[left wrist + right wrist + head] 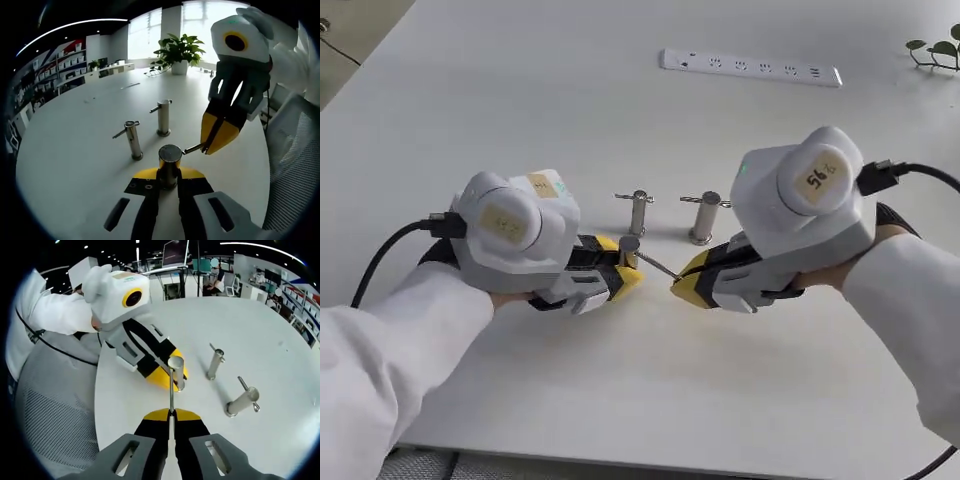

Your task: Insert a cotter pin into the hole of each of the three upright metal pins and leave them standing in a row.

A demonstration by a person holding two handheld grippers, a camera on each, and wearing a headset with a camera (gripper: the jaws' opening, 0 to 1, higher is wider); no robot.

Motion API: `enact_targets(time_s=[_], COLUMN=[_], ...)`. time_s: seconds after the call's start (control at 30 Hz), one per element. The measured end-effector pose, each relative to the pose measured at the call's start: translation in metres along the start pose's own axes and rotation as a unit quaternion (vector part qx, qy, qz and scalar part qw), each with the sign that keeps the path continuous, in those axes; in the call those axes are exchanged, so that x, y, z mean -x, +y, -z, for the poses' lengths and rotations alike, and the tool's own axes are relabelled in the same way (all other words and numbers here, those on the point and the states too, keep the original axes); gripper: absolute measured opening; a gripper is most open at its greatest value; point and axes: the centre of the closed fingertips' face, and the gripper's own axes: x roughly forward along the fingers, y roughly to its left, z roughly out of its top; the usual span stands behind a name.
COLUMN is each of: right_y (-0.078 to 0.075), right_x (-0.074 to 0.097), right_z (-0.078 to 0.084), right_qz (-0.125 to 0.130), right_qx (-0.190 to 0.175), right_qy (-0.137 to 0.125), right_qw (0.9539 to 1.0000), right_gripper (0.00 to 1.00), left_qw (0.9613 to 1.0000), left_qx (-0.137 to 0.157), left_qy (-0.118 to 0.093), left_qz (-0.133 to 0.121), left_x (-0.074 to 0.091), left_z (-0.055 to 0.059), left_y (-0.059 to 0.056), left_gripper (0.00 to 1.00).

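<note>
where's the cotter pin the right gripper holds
Head view, centre: the cotter pin spans from the right gripper to the metal pin in the left gripper.

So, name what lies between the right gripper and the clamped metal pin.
A cotter pin, gripped by the right gripper, reaches toward the metal pin; head view.

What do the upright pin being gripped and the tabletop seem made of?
The short silver cylindrical pin looks like satin-finished metal, probably steel: grey sheen, bright streaks. The white tabletop looks like smooth matte laminate or painted board, showing only soft reflections.
</note>
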Motion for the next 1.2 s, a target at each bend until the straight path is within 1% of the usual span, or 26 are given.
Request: enact_targets(time_s=[0.03,0.1,0.23,0.27,0.43,0.57,0.73,0.83,0.9,1.2], right_y=[0.0,0.0,-0.001,-0.002,-0.003,-0.002,-0.003,-0.002,-0.003,-0.003], right_x=[0.0,0.0,0.0,0.0,0.0,-0.002,-0.003,-0.002,-0.001,0.011], right_z=[0.0,0.001,0.001,0.0,0.001,0.001,-0.001,-0.001,-0.001,-0.008], right_qz=[0.0,0.001,0.004,0.004,0.004,0.003,0.006,0.006,0.007,0.017], right_qx=[0.0,-0.002,-0.002,-0.001,0.003,0.004,0.012,0.024,0.027,0.037], right_qy=[0.0,0.0,-0.001,-0.002,-0.004,-0.002,0.003,0.009,0.011,0.003], right_qw=[1.0,1.0,1.0,1.0,1.0,1.0,0.9999,0.9997,0.9995,0.9992], right_gripper=[0.0,0.0,0.0,0.0,0.0,0.0,0.0,0.0,0.0,0.0], left_qw=[0.9999,0.9997,0.9995,0.9993,0.9985,0.9972,0.9962,0.9957,0.996,0.9954], left_qx=[0.009,0.014,0.023,0.026,0.024,0.034,0.034,0.038,0.03,0.027], left_qy=[0.001,0.002,0.011,0.014,0.027,0.036,0.044,0.046,0.047,0.06], left_qz=[-0.008,-0.017,-0.018,-0.023,-0.042,-0.056,-0.068,-0.071,-0.071,-0.069], left_x=[0.0,0.0,0.001,0.001,-0.001,-0.001,-0.001,-0.001,-0.001,-0.001], left_z=[0.0,0.0,0.002,0.003,0.003,0.004,0.005,0.006,0.006,0.011], left_y=[0.0,0.0,-0.001,0.0,0.001,0.001,0.002,0.003,0.003,0.002], left_gripper=[0.11,0.12,0.12,0.12,0.12,0.12,0.12,0.12,0.12,0.12])
